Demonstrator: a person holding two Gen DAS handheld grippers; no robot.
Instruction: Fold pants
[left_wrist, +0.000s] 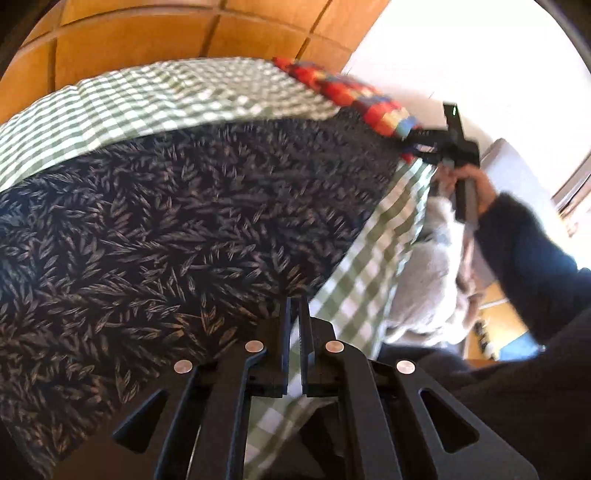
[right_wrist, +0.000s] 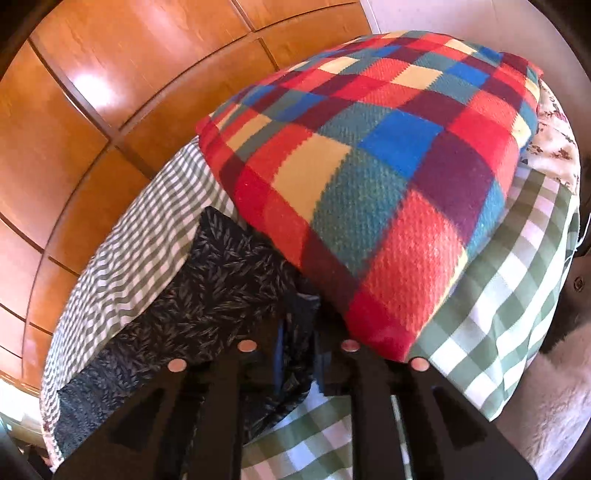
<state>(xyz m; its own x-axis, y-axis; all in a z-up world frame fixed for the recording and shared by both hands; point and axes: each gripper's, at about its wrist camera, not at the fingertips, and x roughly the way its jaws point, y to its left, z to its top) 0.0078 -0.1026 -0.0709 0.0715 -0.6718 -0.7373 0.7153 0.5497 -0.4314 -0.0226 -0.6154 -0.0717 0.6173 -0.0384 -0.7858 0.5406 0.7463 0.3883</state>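
Observation:
The pants (left_wrist: 177, 229) are dark navy with a pale leaf print. They lie spread flat on a green-and-white checked bedcover (left_wrist: 147, 99). My left gripper (left_wrist: 294, 306) is shut on the near edge of the pants. In the right wrist view the pants (right_wrist: 207, 288) run off to the left, and my right gripper (right_wrist: 299, 325) is shut on their dark edge right beside the plaid pillow. The right gripper also shows in the left wrist view (left_wrist: 417, 144), at the far corner of the pants, held in a hand.
A red, blue and yellow plaid pillow (right_wrist: 369, 177) lies on the bed against the pants' end. Orange wooden cupboard panels (right_wrist: 92, 110) stand behind the bed. A grey fluffy fabric (left_wrist: 428, 273) hangs at the bed's right side. The checked cover (right_wrist: 498, 295) drops over the edge.

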